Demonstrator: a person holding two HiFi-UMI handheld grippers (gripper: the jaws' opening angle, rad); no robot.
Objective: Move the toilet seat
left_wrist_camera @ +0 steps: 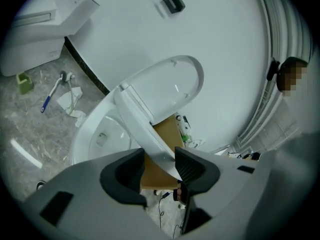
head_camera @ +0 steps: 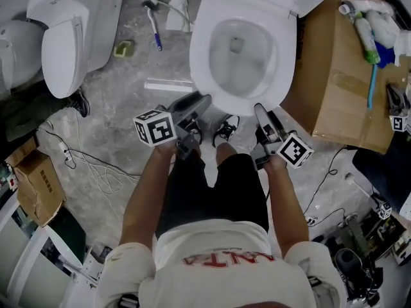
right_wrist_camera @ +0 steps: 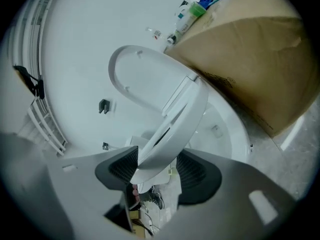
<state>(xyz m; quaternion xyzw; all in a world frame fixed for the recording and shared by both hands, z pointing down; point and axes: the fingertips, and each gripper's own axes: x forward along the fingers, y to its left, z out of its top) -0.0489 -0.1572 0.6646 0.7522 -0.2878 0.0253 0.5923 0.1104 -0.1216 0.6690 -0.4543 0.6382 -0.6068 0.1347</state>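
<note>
Your left gripper [left_wrist_camera: 160, 167] has its fingers clamped on the near rim of the toilet seat [left_wrist_camera: 144, 126], which is tilted partway up over the bowl [left_wrist_camera: 92, 134]. Your right gripper [right_wrist_camera: 158, 168], just to the right, is closing its fingers around that same rim.

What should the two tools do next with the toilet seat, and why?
Probably let the right tool finish squeezing before anything moves. Its jaws are closing with the toilet seat between them, while the left tool pinches the same front rim. The seat hangs tilted above the bowl, so a loose hold might let it slip and drop.
</note>
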